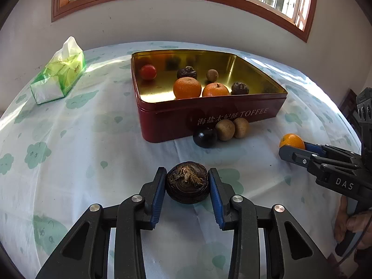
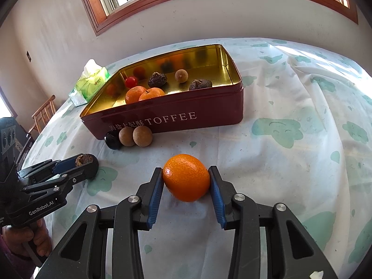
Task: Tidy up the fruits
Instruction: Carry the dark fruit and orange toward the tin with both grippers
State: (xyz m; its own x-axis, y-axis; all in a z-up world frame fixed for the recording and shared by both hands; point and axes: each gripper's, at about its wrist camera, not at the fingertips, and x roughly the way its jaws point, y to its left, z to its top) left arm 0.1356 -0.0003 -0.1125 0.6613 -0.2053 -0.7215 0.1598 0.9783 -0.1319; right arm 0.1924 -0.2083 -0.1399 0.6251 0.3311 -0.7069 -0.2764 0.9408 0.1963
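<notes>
I had the left gripper [image 1: 187,187] clamped on a wrinkled dark fruit [image 1: 187,183] and the right gripper [image 2: 186,181] on a mandarin [image 2: 186,177] (both near the table's front edge), bound for the toffee tin [image 1: 209,116].

Black linkage grippers, blue ribbed fingers [image 1: 156,200], silver screws, white "DAS" and "GenRobot.AI" lettering.

The tin [image 1: 209,116] sits on the bench [image 1: 93,162] with fruits inside. Three round fruits [image 1: 220,132] lie just before the tin. The tissue pack [image 1: 60,76] lies left of the tin.
</notes>
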